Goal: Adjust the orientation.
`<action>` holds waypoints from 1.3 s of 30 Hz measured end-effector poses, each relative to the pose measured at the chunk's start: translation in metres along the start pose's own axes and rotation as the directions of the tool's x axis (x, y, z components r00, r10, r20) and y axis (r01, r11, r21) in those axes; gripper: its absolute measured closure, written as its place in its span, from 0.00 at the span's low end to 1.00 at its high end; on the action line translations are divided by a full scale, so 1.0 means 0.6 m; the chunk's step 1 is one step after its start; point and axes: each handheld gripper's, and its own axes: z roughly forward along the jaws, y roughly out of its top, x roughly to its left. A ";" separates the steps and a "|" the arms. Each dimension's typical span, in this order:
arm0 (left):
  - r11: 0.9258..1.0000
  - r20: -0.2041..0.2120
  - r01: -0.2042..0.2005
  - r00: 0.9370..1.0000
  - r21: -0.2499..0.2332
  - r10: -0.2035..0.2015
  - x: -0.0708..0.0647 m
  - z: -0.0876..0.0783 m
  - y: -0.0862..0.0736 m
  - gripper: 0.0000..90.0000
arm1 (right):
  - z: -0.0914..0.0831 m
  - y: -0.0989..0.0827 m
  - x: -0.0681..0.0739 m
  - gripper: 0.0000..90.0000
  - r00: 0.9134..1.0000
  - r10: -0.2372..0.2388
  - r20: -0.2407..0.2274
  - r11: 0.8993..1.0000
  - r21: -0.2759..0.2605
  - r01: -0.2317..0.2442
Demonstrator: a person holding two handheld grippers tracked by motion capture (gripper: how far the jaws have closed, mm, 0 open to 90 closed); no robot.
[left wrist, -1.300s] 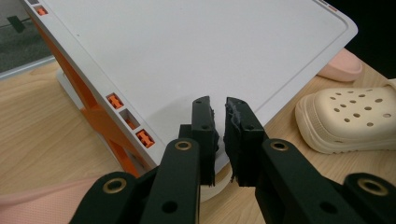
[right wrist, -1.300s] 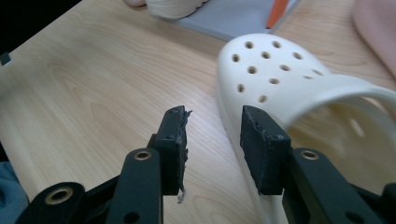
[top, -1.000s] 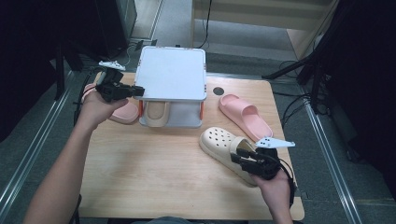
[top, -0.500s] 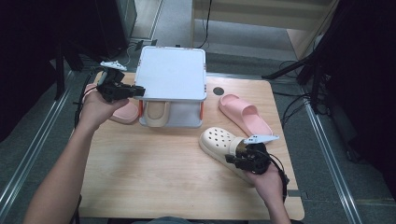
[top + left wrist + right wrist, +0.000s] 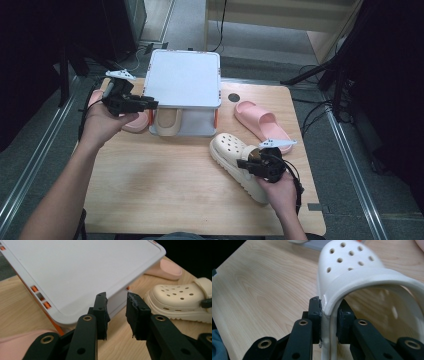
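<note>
Clog point(image 5: 239, 165), cream, lies on the surface point(image 5: 150, 185) right of centre, in front of the rack point(image 5: 184, 90). Right gripper point(image 5: 248, 163) is clamped on its side wall at the opening. Left gripper point(image 5: 150, 104) hovers at the rack's front-left corner, jaws parted, holding nothing. Likely step: grasp made, lift pending. Next move calls for a firm hold while raising the clog toward the rack.

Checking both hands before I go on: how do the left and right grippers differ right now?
The left gripper is open with nothing between its jaws, poised at the white lid's near edge. The right gripper is shut on the cream clog's side rim, low over the table. Both have black jaws.
</note>
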 end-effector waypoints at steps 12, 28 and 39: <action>0.998 0.043 -0.039 0.998 0.039 0.037 -0.056 0.019 -0.037 0.80 | 0.047 0.032 0.062 0.87 0.992 -0.110 -0.056 0.994 0.024 0.111; 0.998 0.065 -0.019 0.998 0.055 0.015 -0.087 0.035 -0.097 0.86 | 0.123 0.045 0.105 0.86 0.974 -0.183 -0.132 0.979 0.070 0.193; 0.997 0.061 -0.030 0.998 0.074 0.025 -0.096 0.055 -0.114 0.84 | 0.122 0.043 0.100 0.75 0.972 -0.160 -0.174 0.981 0.081 0.176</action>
